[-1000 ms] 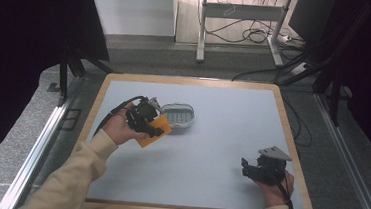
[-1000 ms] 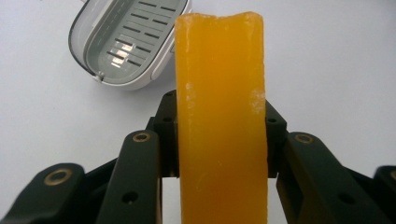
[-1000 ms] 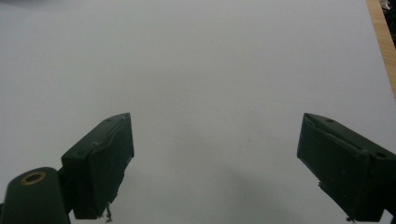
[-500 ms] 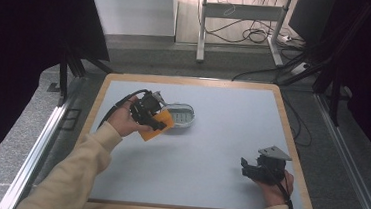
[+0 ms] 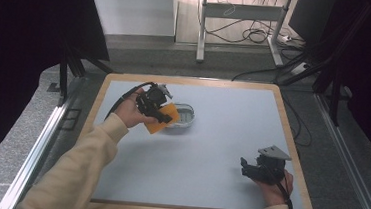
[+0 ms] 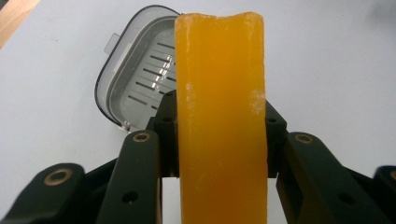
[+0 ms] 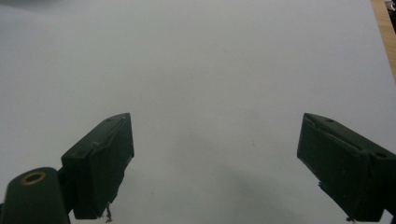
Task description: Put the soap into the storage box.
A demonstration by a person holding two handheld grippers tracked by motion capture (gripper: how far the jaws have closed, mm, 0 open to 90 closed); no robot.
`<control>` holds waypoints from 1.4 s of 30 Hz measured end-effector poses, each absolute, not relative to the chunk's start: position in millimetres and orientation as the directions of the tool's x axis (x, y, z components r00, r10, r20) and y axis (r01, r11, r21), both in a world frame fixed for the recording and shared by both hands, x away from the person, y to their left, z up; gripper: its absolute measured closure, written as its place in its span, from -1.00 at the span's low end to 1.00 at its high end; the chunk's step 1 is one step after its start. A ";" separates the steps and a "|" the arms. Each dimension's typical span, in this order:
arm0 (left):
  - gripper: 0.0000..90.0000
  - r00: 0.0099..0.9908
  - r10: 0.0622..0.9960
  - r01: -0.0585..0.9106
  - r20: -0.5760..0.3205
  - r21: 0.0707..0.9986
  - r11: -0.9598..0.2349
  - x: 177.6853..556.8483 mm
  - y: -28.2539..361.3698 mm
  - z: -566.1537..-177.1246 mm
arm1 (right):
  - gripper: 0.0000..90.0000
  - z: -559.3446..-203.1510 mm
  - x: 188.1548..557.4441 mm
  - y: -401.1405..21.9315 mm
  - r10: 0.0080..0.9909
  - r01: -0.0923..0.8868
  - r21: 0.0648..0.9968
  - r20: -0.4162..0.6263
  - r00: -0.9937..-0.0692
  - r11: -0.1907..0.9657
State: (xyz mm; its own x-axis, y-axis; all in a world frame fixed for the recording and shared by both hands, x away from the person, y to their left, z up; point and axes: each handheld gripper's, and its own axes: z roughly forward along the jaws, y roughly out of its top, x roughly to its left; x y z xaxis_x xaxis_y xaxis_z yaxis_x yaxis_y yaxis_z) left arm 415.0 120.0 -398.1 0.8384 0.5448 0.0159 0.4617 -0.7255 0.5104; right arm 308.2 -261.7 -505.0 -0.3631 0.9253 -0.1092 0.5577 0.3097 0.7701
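My left gripper [image 5: 160, 113] is shut on an orange soap bar [image 5: 161, 120], held a little above the table at the back left. In the left gripper view the orange soap bar [image 6: 220, 121] stands upright between the two black jaws. Just beyond it lies a small grey slotted soap dish [image 6: 135, 84]; the high view shows this soap dish [image 5: 183, 115] right beside the bar. My right gripper [image 5: 245, 167] rests near the table's front right, and its jaws in the right gripper view [image 7: 215, 163] stand wide apart over bare white surface.
The white table top [image 5: 210, 146] has a wooden rim [image 5: 292, 123]. Beyond the far edge are a desk frame and loose cables [image 5: 244, 34] on the floor. A metal rail [image 5: 40, 138] runs along the left side.
My left gripper has carried the soap bar slightly farther back and to the right, closer over the soap dish. The right gripper has stayed put.
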 end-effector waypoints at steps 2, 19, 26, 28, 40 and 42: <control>0.39 0.843 0.537 0.453 0.021 0.510 -0.732 417.7 118.4 -397.5 | -0.74 -505.0 308.1 -261.9 0.926 0.559 0.770 -0.108 -0.363 0.308; 0.39 0.856 0.512 0.414 0.066 0.503 -0.759 438.8 110.0 -394.6 | -0.74 -505.4 308.5 -262.8 0.925 0.558 0.769 -0.111 -0.362 0.310; 0.39 0.870 0.489 0.392 0.066 0.509 -0.766 447.6 109.5 -395.8 | -0.75 -505.6 308.6 -263.0 0.926 0.559 0.768 -0.111 -0.362 0.311; 0.39 0.874 0.482 0.386 0.067 0.508 -0.770 450.3 108.3 -396.3 | -0.74 -505.7 308.7 -263.0 0.925 0.559 0.768 -0.113 -0.362 0.313; 0.39 0.898 0.434 0.343 0.071 0.505 -0.792 465.9 101.8 -403.2 | -0.74 -506.1 308.9 -264.3 0.927 0.561 0.767 -0.113 -0.359 0.311; 0.39 0.903 0.423 0.335 0.072 0.498 -0.800 469.6 99.9 -406.4 | -0.74 -505.9 309.1 -265.8 0.927 0.562 0.767 -0.111 -0.357 0.308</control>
